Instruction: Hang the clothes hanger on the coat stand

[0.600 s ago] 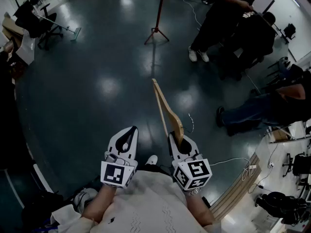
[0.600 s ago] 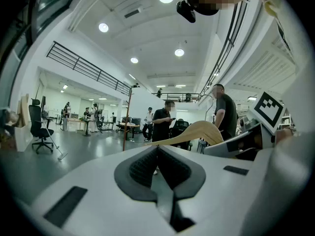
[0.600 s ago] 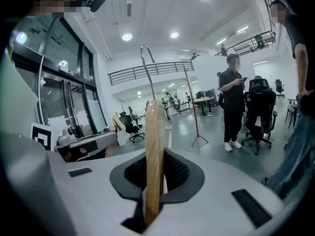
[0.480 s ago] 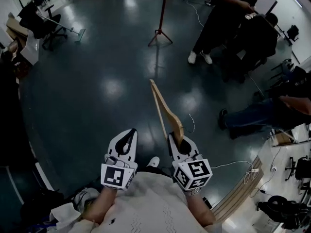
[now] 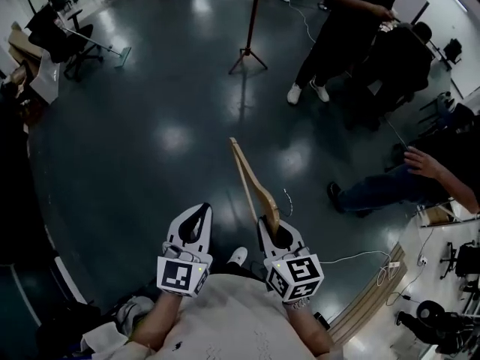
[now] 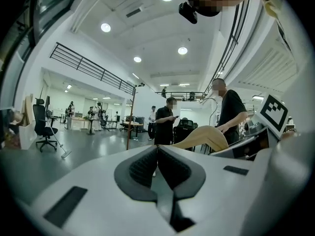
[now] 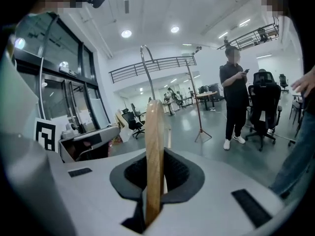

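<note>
One hanger (image 5: pixel 250 177) clamped in right gripper (image 5: pixel 270 229) fingers; left gripper (image 5: pixel 196 217) fingers together.

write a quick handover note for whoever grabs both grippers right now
Left gripper: jaws together, empty.
Right gripper: shut on the pale wooden clothes hanger, gripped at one end, its metal hook free.
Thin reddish-brown coat stand on tripod feet: well ahead across the dark glossy floor.
Done: hanger is in hand.
Left: carry it to the stand and hook it on.
</note>
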The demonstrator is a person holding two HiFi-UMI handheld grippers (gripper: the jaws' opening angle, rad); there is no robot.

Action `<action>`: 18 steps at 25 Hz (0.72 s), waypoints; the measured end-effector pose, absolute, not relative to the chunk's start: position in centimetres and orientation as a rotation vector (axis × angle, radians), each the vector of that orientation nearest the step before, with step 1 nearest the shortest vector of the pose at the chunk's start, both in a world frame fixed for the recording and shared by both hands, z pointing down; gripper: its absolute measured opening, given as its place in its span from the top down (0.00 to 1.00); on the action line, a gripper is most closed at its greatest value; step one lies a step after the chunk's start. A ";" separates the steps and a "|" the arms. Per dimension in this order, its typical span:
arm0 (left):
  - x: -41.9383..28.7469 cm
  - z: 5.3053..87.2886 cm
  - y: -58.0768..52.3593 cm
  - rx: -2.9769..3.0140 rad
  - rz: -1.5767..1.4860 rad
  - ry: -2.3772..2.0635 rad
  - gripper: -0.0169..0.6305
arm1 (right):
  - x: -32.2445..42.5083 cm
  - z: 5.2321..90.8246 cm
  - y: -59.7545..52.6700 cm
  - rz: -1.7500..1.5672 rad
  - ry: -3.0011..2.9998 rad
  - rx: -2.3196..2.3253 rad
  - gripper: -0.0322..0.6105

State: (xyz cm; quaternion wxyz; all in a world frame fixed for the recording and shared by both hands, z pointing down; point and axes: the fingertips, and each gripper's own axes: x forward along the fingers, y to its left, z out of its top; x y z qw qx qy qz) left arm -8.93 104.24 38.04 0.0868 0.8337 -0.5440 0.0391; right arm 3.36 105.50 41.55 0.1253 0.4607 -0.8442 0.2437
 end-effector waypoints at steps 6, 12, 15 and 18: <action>-12.3 39.2 99.1 2.475 0.081 -1.560 0.95 | 0.0 42.0 100.4 0.724 -2.412 1.381 0.87; -17.9 37.2 93.1 2.527 0.077 -1.519 0.95 | -6.1 39.5 93.7 0.706 -2.438 1.440 0.87; -19.2 36.1 90.1 2.578 0.069 -1.498 0.95 | -6.5 38.3 90.7 0.709 -2.454 1.516 0.87; -19.7 35.7 86.8 2.597 0.042 -1.490 0.95 | -5.9 38.4 87.6 0.701 -2.426 1.563 0.87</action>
